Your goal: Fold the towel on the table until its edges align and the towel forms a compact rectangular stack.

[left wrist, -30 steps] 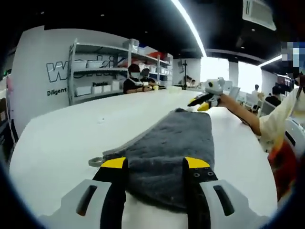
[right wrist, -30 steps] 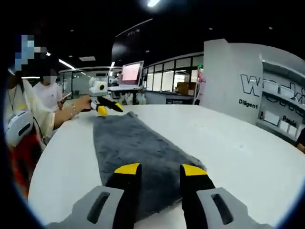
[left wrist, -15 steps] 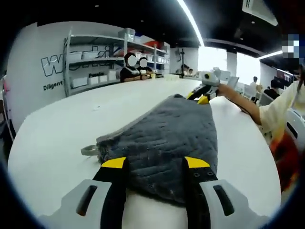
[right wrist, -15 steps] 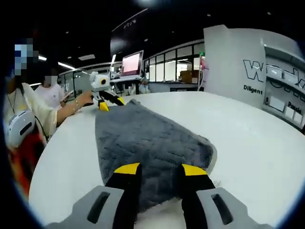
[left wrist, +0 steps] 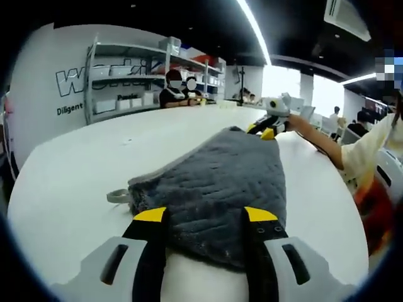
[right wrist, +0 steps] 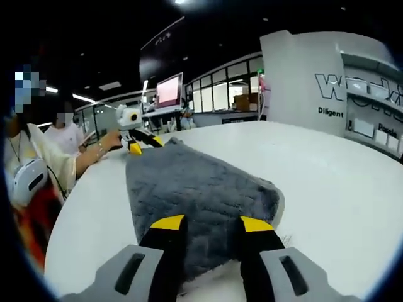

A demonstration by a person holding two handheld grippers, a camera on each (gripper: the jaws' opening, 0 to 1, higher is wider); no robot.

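A broad white surface [left wrist: 75, 163] runs across both views, with a long grey quilted towel [left wrist: 227, 182] laid along it. The towel stretches from one gripper to the other and each end is raised off the surface, so the cloth sags between them.

In the left gripper view, the left gripper [left wrist: 205, 215] has its yellow-tipped jaws set either side of the near end of the towel, pinching it. A small grey loop [left wrist: 117, 196] sticks out at the towel's near corner. The right gripper [left wrist: 267, 128] shows at the towel's far end, held by a person's hand [left wrist: 300, 126].

In the right gripper view, the right gripper [right wrist: 211, 223] is likewise clamped on the near end of the towel [right wrist: 189, 189], and the left gripper [right wrist: 140, 143] grips the far end.

Grey shelving [left wrist: 132, 82] stands against a white wall beyond the surface.
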